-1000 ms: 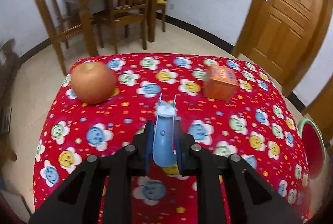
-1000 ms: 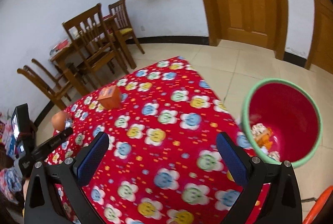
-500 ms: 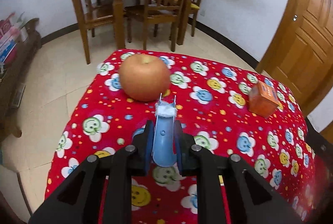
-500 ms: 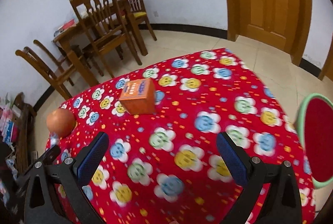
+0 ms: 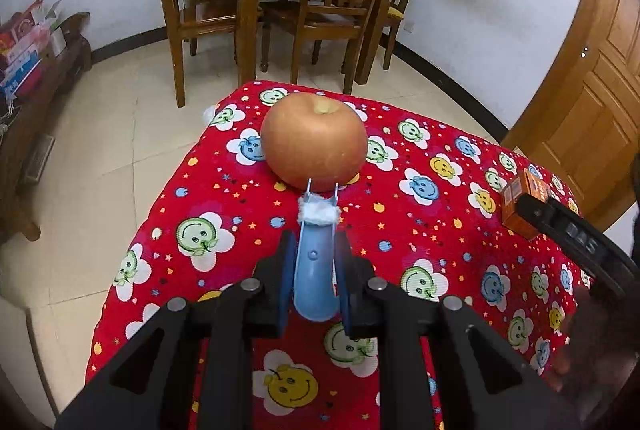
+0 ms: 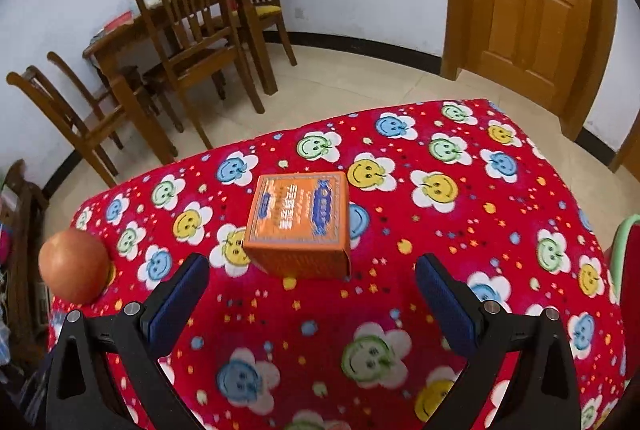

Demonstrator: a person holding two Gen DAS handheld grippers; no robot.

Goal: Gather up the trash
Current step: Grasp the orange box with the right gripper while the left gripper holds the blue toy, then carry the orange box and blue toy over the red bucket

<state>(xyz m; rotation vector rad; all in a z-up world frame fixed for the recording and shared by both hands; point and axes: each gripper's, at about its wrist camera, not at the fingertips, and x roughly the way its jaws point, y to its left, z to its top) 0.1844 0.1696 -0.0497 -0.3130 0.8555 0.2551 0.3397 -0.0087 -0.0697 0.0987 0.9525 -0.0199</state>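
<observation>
On the red-clothed tabletop (image 6: 460,258), the orange box (image 6: 298,226) sits mid-surface, dead ahead of the wide-spread right gripper (image 6: 312,300); the left gripper (image 5: 314,284) pinches a blue tool (image 5: 314,270) beside the apple (image 5: 314,146).

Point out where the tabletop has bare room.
Free: the red smiley cloth between the orange cardboard box and the door-side edge, and the near strip. Tighter: between the box and the round reddish apple.

One apple (image 5: 314,142), one orange box (image 6: 299,224), four chairs (image 6: 192,26)
</observation>
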